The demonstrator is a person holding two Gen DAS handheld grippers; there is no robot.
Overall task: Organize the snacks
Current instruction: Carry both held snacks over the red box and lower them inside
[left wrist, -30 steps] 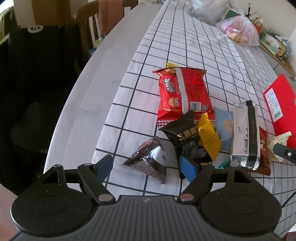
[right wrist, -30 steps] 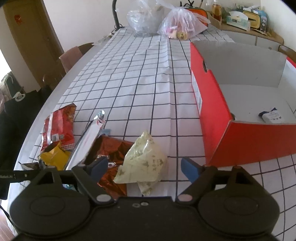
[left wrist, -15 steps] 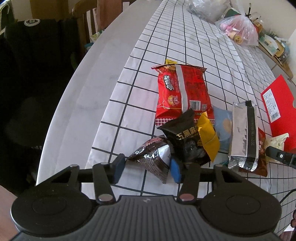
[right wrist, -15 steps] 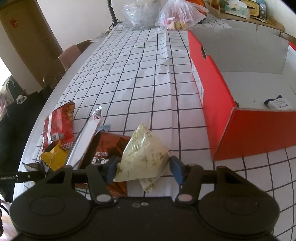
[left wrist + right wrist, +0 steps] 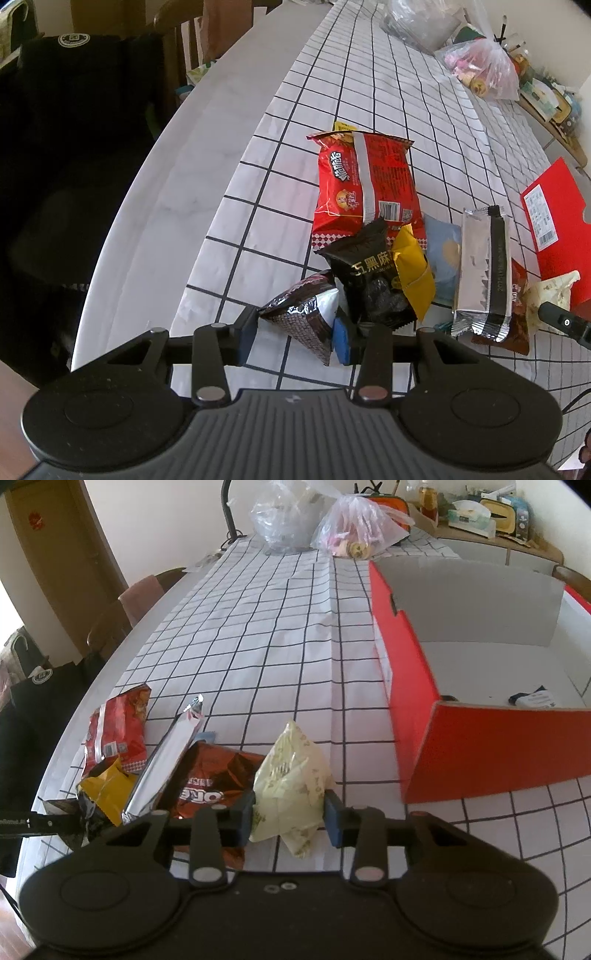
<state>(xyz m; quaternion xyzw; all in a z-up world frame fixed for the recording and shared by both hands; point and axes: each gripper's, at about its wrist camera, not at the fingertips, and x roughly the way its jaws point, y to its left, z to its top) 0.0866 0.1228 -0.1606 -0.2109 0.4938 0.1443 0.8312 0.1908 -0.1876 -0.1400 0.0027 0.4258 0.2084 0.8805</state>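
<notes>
My left gripper (image 5: 293, 339) is shut on a dark triangular snack packet (image 5: 304, 314) at the near end of a snack pile. Beside it lie a black and yellow packet (image 5: 380, 280), a red chip bag (image 5: 365, 184) and a silver packet (image 5: 482, 273). My right gripper (image 5: 290, 818) is shut on a pale yellow-green packet (image 5: 291, 775) on the checked tablecloth. A brown Oreo packet (image 5: 210, 775) lies just to its left. The open red box (image 5: 417, 686) stands to the right and holds one small white and dark packet (image 5: 535, 699).
Two clear plastic bags (image 5: 325, 517) stand at the far end of the table. Chairs and a black garment (image 5: 74, 110) line the table's left edge. A cluttered sideboard (image 5: 487, 520) stands at the back right.
Both grippers have moved forward and closed. The left one now grips the dark triangular packet, and the right one grips the pale yellow-green packet.
</notes>
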